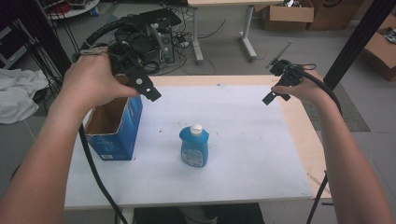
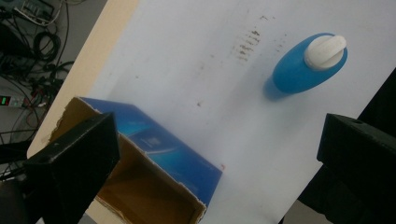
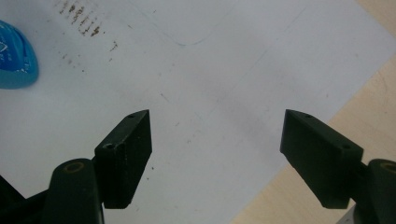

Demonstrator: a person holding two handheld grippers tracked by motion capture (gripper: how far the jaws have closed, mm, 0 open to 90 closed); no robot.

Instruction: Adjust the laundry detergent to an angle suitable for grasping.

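At the left edge of the bench (image 1: 280, 186), a blue cardboard box (image 1: 114, 126) stands with its top open, its brown inside showing; in the left gripper view its torn rim lies just under the camera. The left hand-held gripper (image 1: 148, 89) hangs in the air above the box's far right corner, held in the person's left hand (image 1: 93, 79), jaws wide apart with nothing between them. In its own view the left hand-held gripper (image 2: 215, 154) frames the box's open mouth and bare white surface.

Toward the middle of the bench, somewhat nearer the front edge, a blue bottle (image 1: 194, 145) with a white cap (image 1: 196, 128) stands upright, well apart from the box. White surface lies open all around it: between it and the box, behind it to the far edge, and across the whole right half.

At the far right corner, the right hand-held gripper (image 1: 273, 95) hovers over the white sheet's edge, where the wooden margin begins. Its jaws stand open and hold nothing. The right hand-held gripper (image 3: 217, 140) looks down on bare sheet, the bottle (image 3: 14, 56) off at the picture's upper left.
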